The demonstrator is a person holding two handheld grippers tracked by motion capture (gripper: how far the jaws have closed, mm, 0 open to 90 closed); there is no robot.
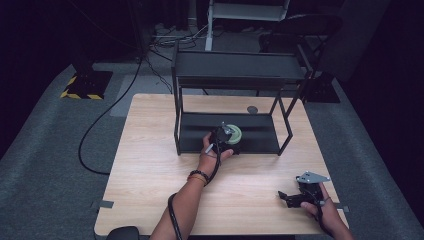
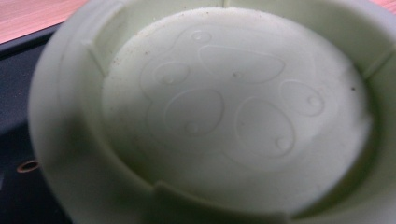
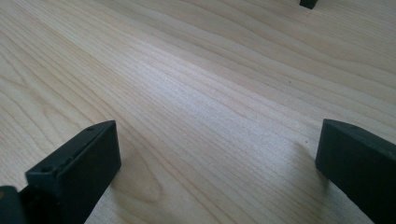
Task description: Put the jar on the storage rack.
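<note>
1. Pale green round lid (image 2: 233,112), hollow underside facing the left claw's camera; no long axis.
2. Paw-print relief inside, speckled.
3. Lid (image 1: 232,133) sits on the black rack's lower shelf (image 1: 260,135).
4. Left claw (image 1: 223,137) at the lid; grip cannot be told.
5. Right claw (image 1: 290,197) spread over the bench (image 1: 150,165).

High view overhead, gripper views close, table (image 1: 150,165) shared

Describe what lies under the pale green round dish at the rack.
The dish sits over the black rack's bottom shelf, held at the left gripper. Whether it touches the shelf is hidden.

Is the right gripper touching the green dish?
Apart. The high view shows the right gripper near the table's front edge, far from the green dish on the rack's lower shelf.
</note>
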